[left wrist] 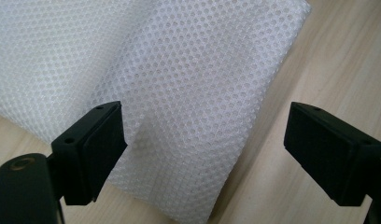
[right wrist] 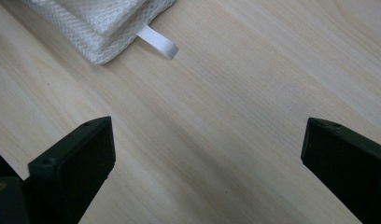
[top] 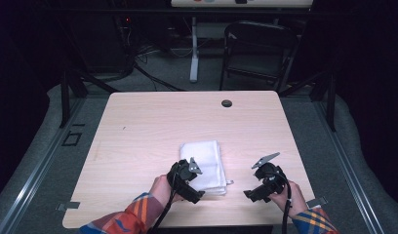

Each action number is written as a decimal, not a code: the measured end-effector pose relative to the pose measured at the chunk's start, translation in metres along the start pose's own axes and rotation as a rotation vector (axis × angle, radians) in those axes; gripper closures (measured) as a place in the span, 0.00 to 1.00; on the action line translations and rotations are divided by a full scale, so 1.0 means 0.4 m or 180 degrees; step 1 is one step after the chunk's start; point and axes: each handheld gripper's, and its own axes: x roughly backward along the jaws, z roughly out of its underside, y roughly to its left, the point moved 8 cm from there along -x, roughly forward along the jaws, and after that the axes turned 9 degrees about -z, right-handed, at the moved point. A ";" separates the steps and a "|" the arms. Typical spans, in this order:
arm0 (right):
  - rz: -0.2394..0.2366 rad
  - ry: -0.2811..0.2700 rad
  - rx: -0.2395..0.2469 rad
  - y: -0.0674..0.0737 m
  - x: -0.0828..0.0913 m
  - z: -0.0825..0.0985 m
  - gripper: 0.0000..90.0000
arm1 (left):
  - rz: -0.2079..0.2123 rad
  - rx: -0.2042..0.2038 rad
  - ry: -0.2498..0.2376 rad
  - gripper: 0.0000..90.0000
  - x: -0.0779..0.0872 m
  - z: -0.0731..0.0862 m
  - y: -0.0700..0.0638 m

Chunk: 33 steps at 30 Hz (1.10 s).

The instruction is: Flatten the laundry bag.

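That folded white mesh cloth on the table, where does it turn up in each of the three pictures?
High view: the white mesh cloth lies at centre, slightly low, by the left hand-held gripper.
Left gripper view: it covers the upper left and middle, reaching down between the open jaws.
Right gripper view: just its corner, top left.
Shared landmark: the light wooden table, under the cloth in all three.

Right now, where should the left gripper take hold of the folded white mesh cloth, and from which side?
Probably the near corner of the mesh cloth, from the person's side. It lies flat, and that corner already sits between the open jaws of the left gripper.
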 end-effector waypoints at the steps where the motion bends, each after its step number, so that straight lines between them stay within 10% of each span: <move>1: -0.0033 -0.0021 -0.0004 0.003 -0.002 -0.002 0.03 | -0.0008 -0.0030 0.0014 0.15 -0.004 -0.001 -0.003; 12: -0.0055 0.0035 0.0001 0.003 -0.009 0.004 0.04 | -0.0181 -0.0180 0.0178 0.18 -0.058 -0.016 -0.012; 33: -0.0080 0.0078 0.0056 0.011 -0.016 0.006 0.05 | -0.0193 -0.0086 0.0201 0.69 -0.064 0.000 0.012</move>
